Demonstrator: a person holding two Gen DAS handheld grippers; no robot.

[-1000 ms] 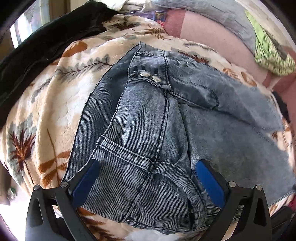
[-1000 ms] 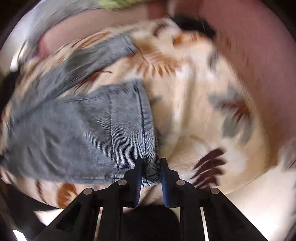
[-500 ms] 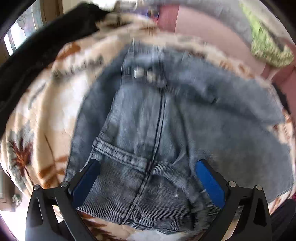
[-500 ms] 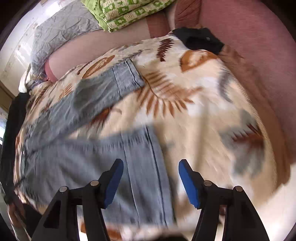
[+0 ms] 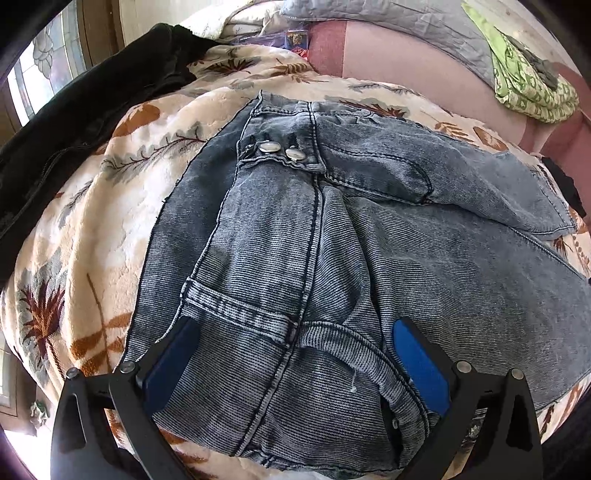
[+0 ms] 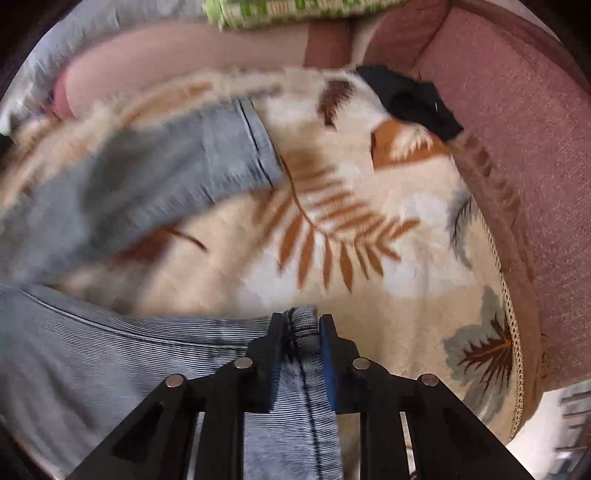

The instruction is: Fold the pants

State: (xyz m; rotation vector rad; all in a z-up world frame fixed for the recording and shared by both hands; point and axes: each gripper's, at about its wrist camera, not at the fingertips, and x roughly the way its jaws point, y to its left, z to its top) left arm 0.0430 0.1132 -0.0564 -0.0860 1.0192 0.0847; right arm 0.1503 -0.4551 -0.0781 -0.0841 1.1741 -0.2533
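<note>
Grey-blue denim pants lie on a leaf-patterned blanket, waist with two metal buttons at the far side. My left gripper is open, its blue pads straddling the bunched crotch area just above the fabric. My right gripper is shut on the hem of one pant leg, which runs back under it. The other leg lies flat further off on the blanket.
A black jacket lies at the blanket's left. A pink sofa back, grey pillow and green cloth are behind. A small black item sits at the blanket's far corner.
My right gripper opened over the leg hem half a second ago and has now shut on it again. My left gripper stayed open over the crotch, shifting only slightly.
</note>
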